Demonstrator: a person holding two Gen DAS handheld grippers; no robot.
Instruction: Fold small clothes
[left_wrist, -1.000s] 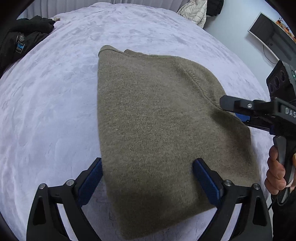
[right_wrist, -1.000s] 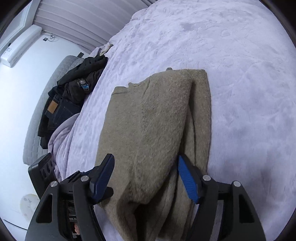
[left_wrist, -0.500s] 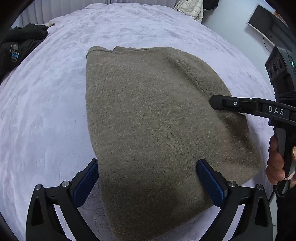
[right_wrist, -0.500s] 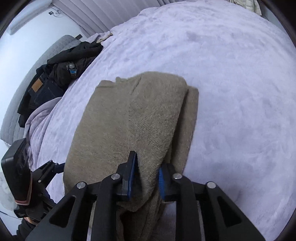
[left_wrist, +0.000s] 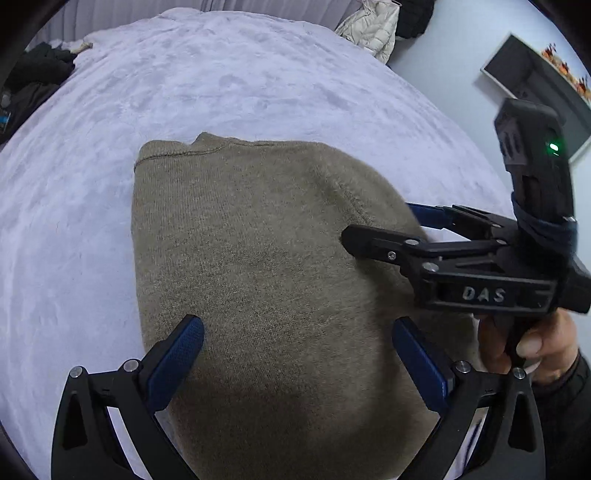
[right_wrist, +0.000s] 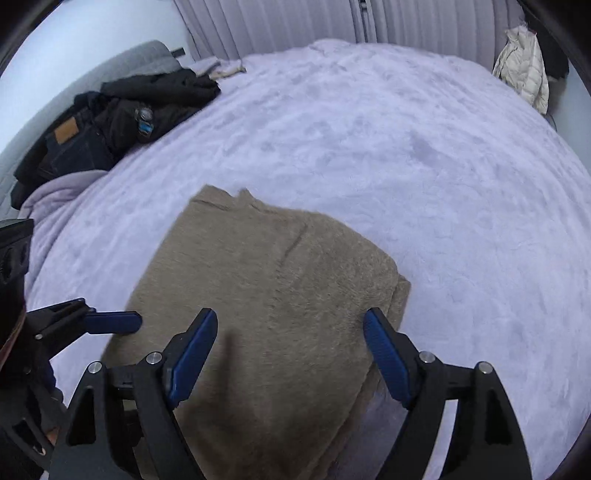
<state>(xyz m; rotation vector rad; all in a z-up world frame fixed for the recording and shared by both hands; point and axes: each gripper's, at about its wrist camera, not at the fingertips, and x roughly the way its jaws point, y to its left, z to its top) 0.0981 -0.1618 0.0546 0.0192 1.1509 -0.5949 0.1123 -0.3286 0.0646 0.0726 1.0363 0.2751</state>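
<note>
With both tongs, left (left_wrist: 297, 365) and right (right_wrist: 290, 354), spread above the folded olive knitted sweater (left_wrist: 258, 277), pinch its near corners evenly

Sweater (left_wrist: 266, 280): olive-brown knit, fuzzy texture, folded into a compact, roughly rectangular stack lying flat on the lilac plush bedspread (left_wrist: 229, 85). Ribbed hem or collar edge at the far end; a lower layer protrudes along its right side.

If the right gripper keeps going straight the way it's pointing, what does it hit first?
Most likely the folded olive sweater, which lies right ahead between the open fingers of the right gripper. Its height above the knit is unclear.
</note>
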